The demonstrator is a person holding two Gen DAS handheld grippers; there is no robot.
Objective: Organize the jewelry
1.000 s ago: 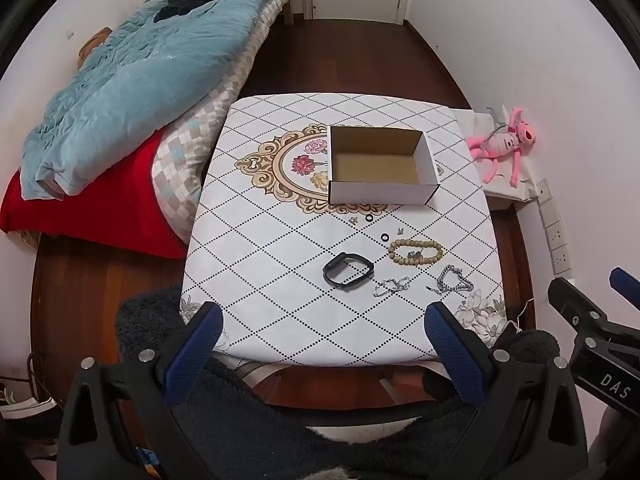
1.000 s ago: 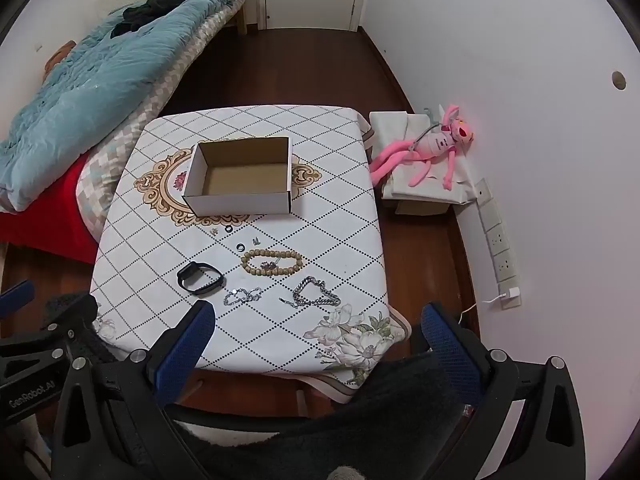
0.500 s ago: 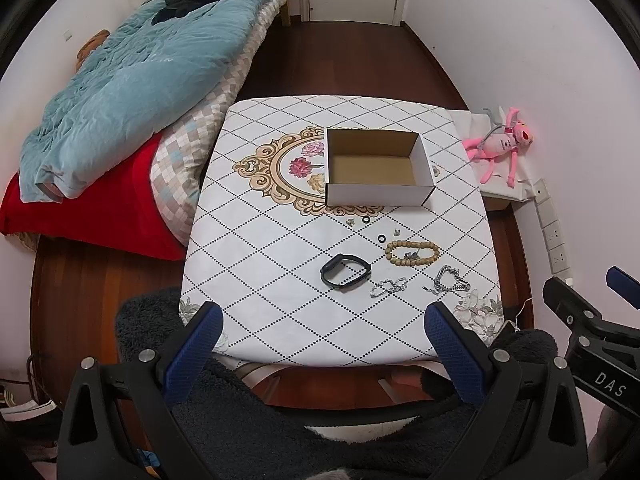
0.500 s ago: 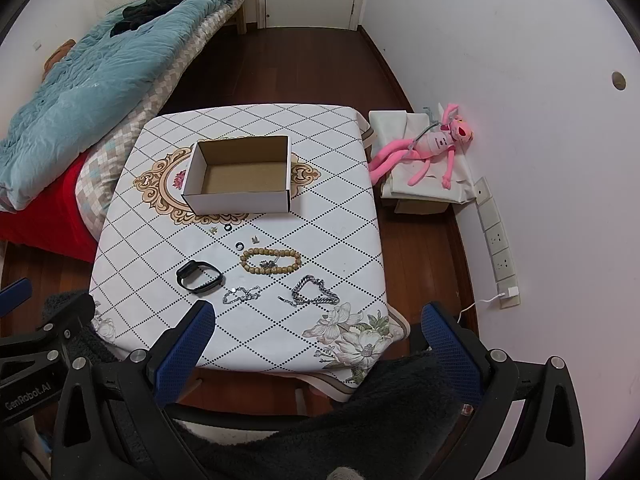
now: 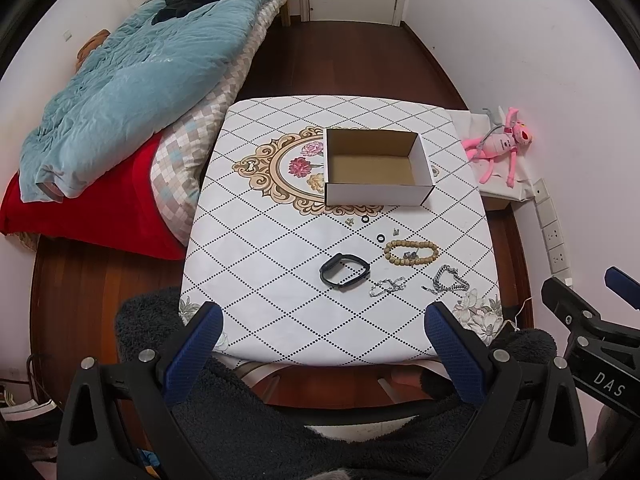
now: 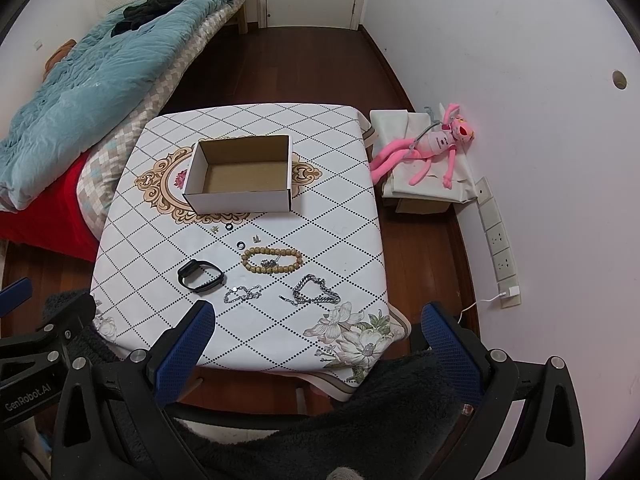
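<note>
Small bedroom, wood floor; table [image 5: 280, 208] under a diamond-print cloth, bed at its left. Left gripper [image 5: 320, 332] and right gripper [image 6: 318, 330] both spread wide, holding nothing, above the table's near edge. Landmark: open cardboard box [image 5: 378, 194], mid-table, nothing inside. All jewelry lies on the near side of the box: black band [image 5: 345, 271], thin silver chain [image 5: 387, 287], heavier silver chain [image 5: 450, 283], beaded bracelet [image 5: 411, 252], two black rings [image 5: 380, 237] nearest the box.
</note>
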